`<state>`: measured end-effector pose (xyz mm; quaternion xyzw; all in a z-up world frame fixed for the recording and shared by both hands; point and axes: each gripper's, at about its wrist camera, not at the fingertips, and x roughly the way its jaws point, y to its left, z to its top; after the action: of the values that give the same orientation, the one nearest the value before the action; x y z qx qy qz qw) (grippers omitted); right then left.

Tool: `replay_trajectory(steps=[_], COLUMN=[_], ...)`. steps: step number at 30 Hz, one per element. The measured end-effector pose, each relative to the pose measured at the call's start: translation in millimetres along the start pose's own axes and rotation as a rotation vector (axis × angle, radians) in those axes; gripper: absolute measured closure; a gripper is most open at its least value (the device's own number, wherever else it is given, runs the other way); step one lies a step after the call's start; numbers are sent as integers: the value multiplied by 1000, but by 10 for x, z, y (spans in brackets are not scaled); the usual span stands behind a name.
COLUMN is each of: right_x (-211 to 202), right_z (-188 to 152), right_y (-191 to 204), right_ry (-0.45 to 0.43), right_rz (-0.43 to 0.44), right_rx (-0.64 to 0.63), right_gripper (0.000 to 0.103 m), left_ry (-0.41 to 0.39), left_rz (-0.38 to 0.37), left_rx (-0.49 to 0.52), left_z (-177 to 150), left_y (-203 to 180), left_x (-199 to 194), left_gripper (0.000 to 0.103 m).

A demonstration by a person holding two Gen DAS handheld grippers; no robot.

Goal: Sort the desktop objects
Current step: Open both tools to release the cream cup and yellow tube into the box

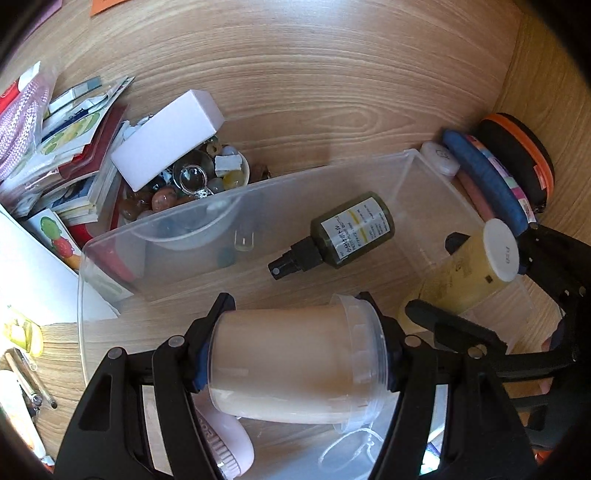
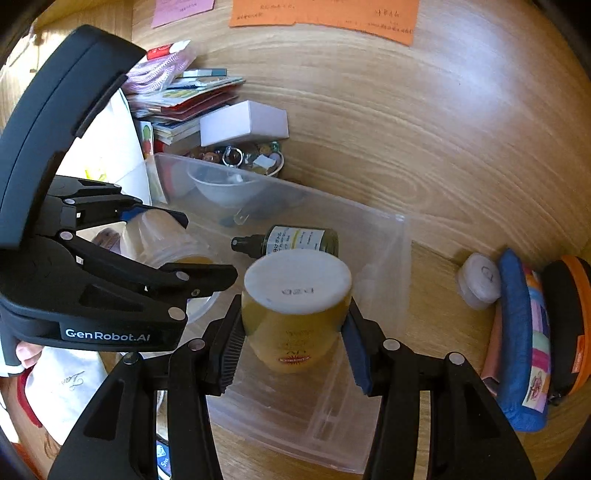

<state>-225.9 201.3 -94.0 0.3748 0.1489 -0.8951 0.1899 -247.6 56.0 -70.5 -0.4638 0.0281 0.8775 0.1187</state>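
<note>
- Left wrist view showed the wooden counter (image 1: 314,74) filling most of the frame, with a clear plastic bin (image 1: 155,236) lying across the middle.
- In the lower centre of that view, the left tongs (image 1: 295,354) were clamped on a translucent cup (image 1: 291,362) with a milky, peach-toned filling, held on its side above the near part of the bin.
- At the right edge, the right tongs (image 1: 476,280) gripped a yellow bottle (image 1: 461,284) with a white cap (image 1: 500,249), held over the right end of the bin.
- A dark green spray bottle (image 1: 343,232) lay on its side on the bin floor, at mid-frame, nozzle toward the lower left.
- A stack of booklets and packets (image 1: 70,147) sat at the left, with a white box (image 1: 166,136) resting on a bowl of stones and beads (image 1: 192,184) just behind the bin.
- A blue pouch (image 1: 484,181) and a black-and-orange case (image 1: 517,155) leaned together at the upper right, a small white jar (image 1: 441,157) just beside them.
- Right wrist view put the right tongs (image 2: 293,332) at lower centre, their pads pressed on both sides of the yellow bottle (image 2: 291,332), cap toward the camera.
- The left tongs (image 2: 207,251) came in from the left of that frame, closed on the translucent cup (image 2: 162,236).
- An orange paper (image 2: 321,14) and a pink note (image 2: 181,9) lay at the top edge.
</note>
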Motion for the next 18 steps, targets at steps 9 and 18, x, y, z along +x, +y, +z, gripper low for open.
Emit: replay_trajectory(steps=[9,18], right_x=[-13,-58], right_z=[-23,-16], right_y=[-17,15], right_ry=[-28,-32], right_rz=[-9,-23], right_rx=[9,8], right_gripper=[47,25], left_ry=[-28,-86], left_rz=[13,12], left_rx=[2,-13], left_z=[14,59], left_y=[-23,-3], left_x=[-6,-217], left_gripper=[32,22])
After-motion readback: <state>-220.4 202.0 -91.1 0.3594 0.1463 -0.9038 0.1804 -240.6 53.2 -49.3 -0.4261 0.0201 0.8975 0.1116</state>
